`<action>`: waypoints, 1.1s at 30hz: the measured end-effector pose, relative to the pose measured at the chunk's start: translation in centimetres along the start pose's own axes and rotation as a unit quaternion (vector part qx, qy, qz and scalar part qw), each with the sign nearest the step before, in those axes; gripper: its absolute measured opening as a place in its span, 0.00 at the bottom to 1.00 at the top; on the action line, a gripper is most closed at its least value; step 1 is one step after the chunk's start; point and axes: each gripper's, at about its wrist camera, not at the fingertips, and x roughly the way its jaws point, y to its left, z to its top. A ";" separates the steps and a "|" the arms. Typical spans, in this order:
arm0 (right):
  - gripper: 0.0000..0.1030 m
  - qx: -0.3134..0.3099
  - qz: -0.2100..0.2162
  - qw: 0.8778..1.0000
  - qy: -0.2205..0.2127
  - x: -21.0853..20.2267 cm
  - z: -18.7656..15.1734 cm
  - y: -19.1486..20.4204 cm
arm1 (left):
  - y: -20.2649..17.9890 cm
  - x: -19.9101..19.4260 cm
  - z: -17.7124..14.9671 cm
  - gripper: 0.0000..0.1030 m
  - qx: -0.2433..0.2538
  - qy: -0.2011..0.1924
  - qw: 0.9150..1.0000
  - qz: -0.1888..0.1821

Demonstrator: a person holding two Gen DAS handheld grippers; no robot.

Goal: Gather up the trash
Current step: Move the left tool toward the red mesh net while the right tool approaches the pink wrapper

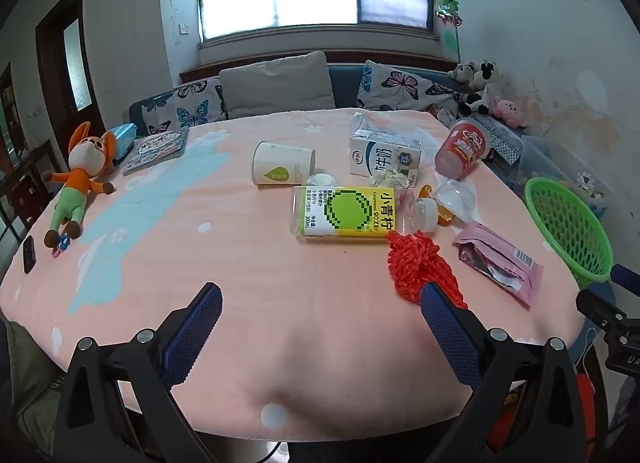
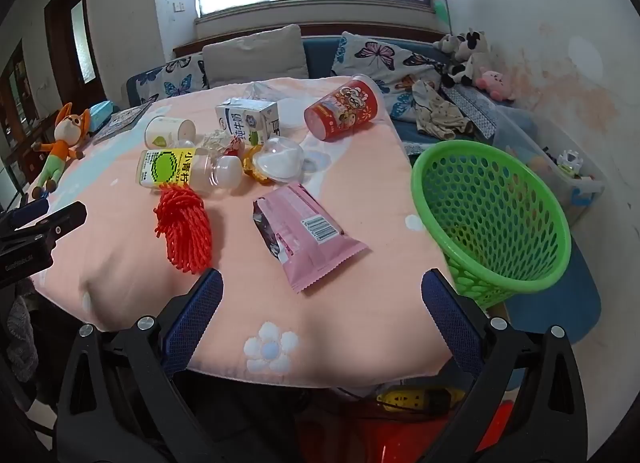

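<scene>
Both hand-held grippers are spread wide and grasp nothing: the left hand-held gripper (image 1: pixel 320 299) sits at bottom centre with the bottle (image 1: pixel 352 215) above it mid-frame and the red net (image 1: pixel 416 267) partly behind its right finger. The right hand-held gripper (image 2: pixel 322 287) points at the pink wrapper (image 2: pixel 308 235), just above it on the surface (image 2: pixel 360 327) (basket (image 2: pixel 492 215) at right, its base cut off by the surface edge). Small litter behind the bottle is hard to make out.
</scene>
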 end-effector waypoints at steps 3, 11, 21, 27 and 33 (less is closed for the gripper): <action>0.96 -0.001 0.002 1.000 0.000 0.1 0.0 0.1 | -0.3 -0.4 -0.1 0.93 0.004 -0.002 1.000 -0.002; 0.96 0.002 0.004 1.000 -0.004 -0.1 0.1 -0.1 | -1.3 -0.6 0.0 0.93 0.010 -0.002 1.000 -0.007; 0.96 0.004 0.002 1.000 -0.003 0.0 0.0 0.0 | -1.3 -0.7 -0.4 0.93 0.009 -0.001 1.000 -0.010; 0.96 0.006 0.003 1.000 0.000 0.2 -0.1 0.0 | -1.7 -0.8 -0.6 0.93 0.011 0.000 1.000 -0.013; 0.96 0.007 0.005 1.000 0.004 0.5 -0.1 -0.1 | -1.5 -0.2 -0.4 0.93 0.009 0.005 1.000 -0.014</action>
